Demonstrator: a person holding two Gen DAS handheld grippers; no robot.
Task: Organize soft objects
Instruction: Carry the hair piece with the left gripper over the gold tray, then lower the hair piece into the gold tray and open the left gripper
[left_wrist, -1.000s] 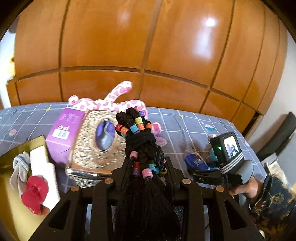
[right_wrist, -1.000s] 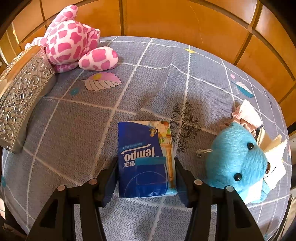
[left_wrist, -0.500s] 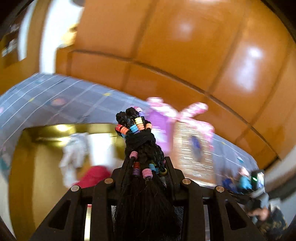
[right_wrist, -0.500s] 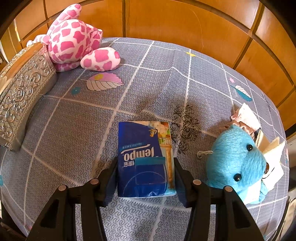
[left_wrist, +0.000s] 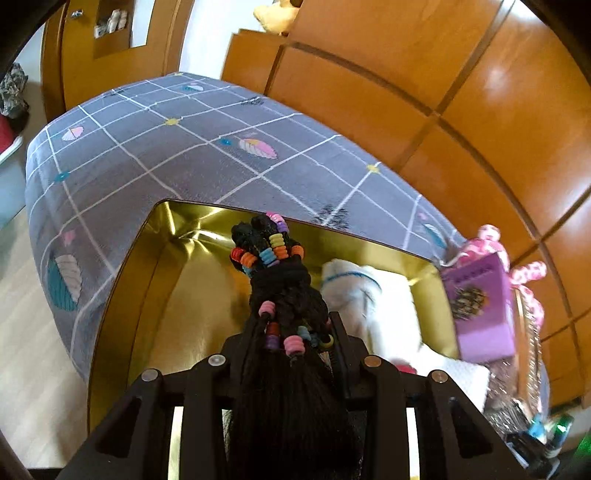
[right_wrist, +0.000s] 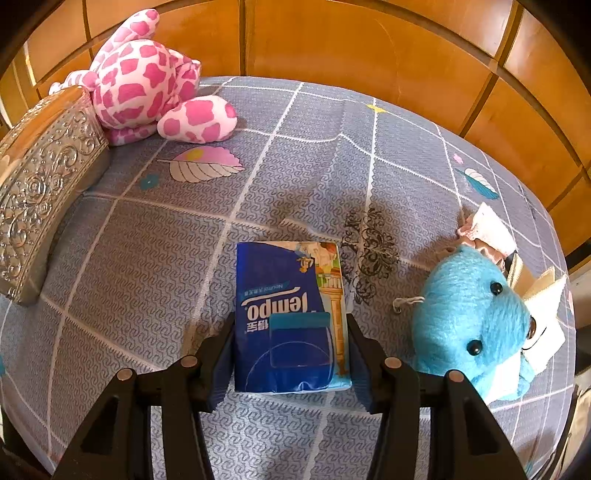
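Observation:
My left gripper (left_wrist: 291, 325) is shut on a black braided hairpiece with coloured beads (left_wrist: 275, 266) and holds it above a gold tray (left_wrist: 147, 273). In the tray lie a white sock with blue stripes (left_wrist: 354, 280) and a white cloth (left_wrist: 461, 376). My right gripper (right_wrist: 291, 332) is shut on a blue Tempo tissue pack (right_wrist: 291, 314) that rests on the grey bed cover (right_wrist: 147, 258). A blue plush toy (right_wrist: 472, 317) lies right of the pack. A pink-spotted plush (right_wrist: 147, 81) lies at the far left.
A purple box (left_wrist: 480, 302) stands at the tray's right edge. An embossed silver box (right_wrist: 40, 184) sits left of the tissue pack. Wooden wardrobe panels (left_wrist: 443, 92) back the bed. A pink-and-white cloth (right_wrist: 487, 229) lies behind the blue plush. The bed edge drops to wooden floor (left_wrist: 33, 369) at left.
My left gripper has swung left with the hairpiece, from facing the silver box to over the gold tray. My right gripper has barely moved and still grips the tissue pack.

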